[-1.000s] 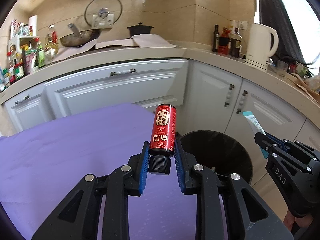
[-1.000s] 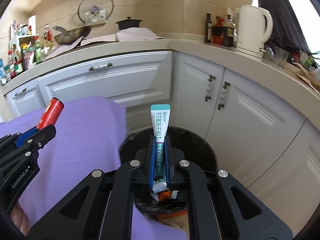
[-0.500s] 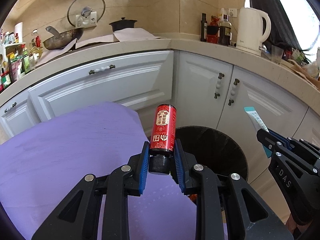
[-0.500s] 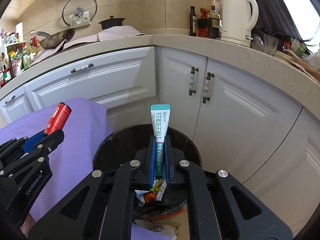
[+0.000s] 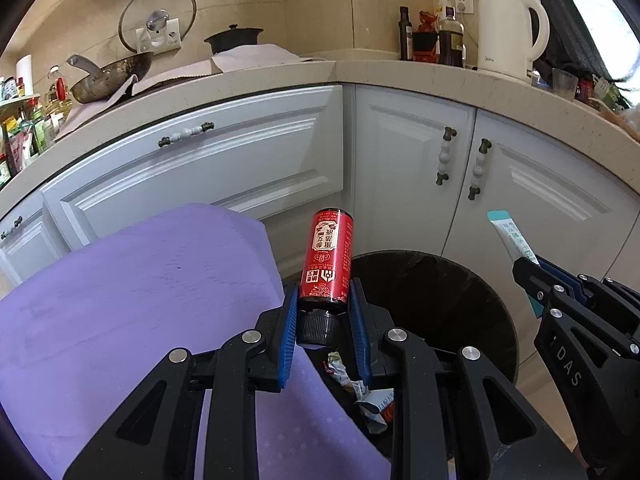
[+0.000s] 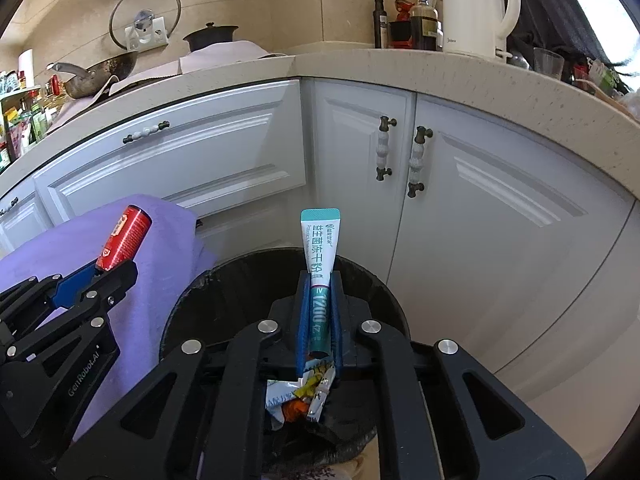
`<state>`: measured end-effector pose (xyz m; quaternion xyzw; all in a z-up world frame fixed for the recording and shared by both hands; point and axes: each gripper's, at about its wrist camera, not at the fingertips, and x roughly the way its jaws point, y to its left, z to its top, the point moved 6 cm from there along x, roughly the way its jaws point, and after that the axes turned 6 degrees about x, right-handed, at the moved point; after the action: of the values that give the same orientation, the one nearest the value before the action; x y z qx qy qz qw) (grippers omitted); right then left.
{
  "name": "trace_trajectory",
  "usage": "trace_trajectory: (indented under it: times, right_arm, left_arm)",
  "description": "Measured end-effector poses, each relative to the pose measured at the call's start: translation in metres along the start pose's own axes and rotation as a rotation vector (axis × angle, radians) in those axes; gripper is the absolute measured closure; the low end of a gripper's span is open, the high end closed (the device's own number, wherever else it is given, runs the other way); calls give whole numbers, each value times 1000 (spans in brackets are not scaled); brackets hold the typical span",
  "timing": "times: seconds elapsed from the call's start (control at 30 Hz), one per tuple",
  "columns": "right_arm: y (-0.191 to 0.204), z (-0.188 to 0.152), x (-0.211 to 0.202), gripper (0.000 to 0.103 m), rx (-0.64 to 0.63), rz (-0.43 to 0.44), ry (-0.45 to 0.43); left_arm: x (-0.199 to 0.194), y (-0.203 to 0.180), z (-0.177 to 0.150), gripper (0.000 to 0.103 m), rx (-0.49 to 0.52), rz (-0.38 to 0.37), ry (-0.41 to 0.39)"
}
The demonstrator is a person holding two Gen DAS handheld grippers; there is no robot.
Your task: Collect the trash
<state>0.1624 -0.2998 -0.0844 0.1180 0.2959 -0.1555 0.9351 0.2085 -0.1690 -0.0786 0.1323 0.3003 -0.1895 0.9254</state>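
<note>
Over the round black-lined trash bin [image 6: 384, 304], the left gripper [image 5: 324, 320] pinched a red black-capped bottle [image 5: 329, 264] while the right gripper [image 6: 319, 312] clamped a teal-and-white sachet [image 6: 320, 264]

A small red bottle [image 5: 328, 258] with a black cap stands cap-down, clamped near its cap end. A flat teal-and-white sachet [image 6: 319, 276] stands upright, pinched at its lower half. Below both sits a black-lined bin [image 6: 224, 300] holding crumpled wrappers [image 6: 304, 394].

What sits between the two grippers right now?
Only the black bin, open-mouthed, with crumpled wrappers inside. The right wrist view shows it between the left gripper and right gripper.
</note>
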Motion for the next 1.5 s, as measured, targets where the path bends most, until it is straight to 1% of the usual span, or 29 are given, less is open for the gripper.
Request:
trace_trajectory:
  times: [0.07, 0.13, 0.17, 0.23, 0.37, 0.43, 0.47, 0.5, 0.57, 0.63, 0.73, 0.83, 0.9, 0.93, 1.03, 1.1, 1.2, 1.27, 1.5]
  right_arm:
    - [-2, -2, 5, 80, 6, -3, 7]
    - [-3, -3, 7, 80, 8, -10, 8]
    - [-4, -3, 8, 80, 11, -13, 8]
    - [-6, -2, 9, 80, 16, -16, 9]
    - [-7, -2, 7, 80, 20, -19, 5]
    - [-7, -2, 6, 78, 19, -21, 2]
    - [-7, -2, 4, 75, 20, -23, 0]
    - [-7, -1, 4, 70, 21, -25, -1]
    - [-7, -1, 2, 63, 27, -30, -5]
    - [-7, -1, 0, 60, 28, -36, -7]
    - [-8, -2, -4, 54, 35, -47, -10]
    - [-9, -2, -9, 47, 42, -54, -13]
    - [-9, -3, -13, 39, 48, -58, -15]
    - [-9, -3, -15, 37, 51, -59, -18]
    - [-7, -5, -23, 35, 50, -61, -19]
    - [-6, -6, -30, 31, 47, -66, -23]
    - [-4, -9, -42, 28, 43, -77, -31]
    - [-3, -10, -52, 25, 43, -85, -39]
    - [3, -12, -91, 23, 24, -102, -74]
  left_arm:
    - [8, -1, -2, 77, -1, -7, 22]
    - [13, -2, -3, 75, -1, -8, 39]
    - [14, -2, -3, 70, -3, -10, 44]
    - [13, 0, -2, 65, -12, -10, 36]
    - [11, 0, 0, 59, -14, -3, 23]
    - [10, -1, -1, 57, -14, -3, 21]
    - [10, -1, -1, 55, -15, -3, 20]
    - [9, -1, 0, 54, -16, -3, 19]
    - [8, -1, 0, 49, -13, -2, 12]
    - [6, -2, 1, 47, -8, 0, 8]
    - [4, -1, 2, 44, -8, 2, 4]
    - [0, 0, 3, 39, -10, 4, -7]
    - [-4, 1, 2, 35, -13, 0, -9]
    - [-6, 1, 2, 32, -16, -1, -12]
    - [-14, 5, 0, 29, -30, -3, -21]
    - [-22, 7, -2, 28, -34, -1, -27]
    - [-33, 11, -6, 25, -37, 9, -37]
    - [-40, 13, -9, 23, -41, 11, -42]
    - [-74, 27, -17, 22, -46, 40, -62]
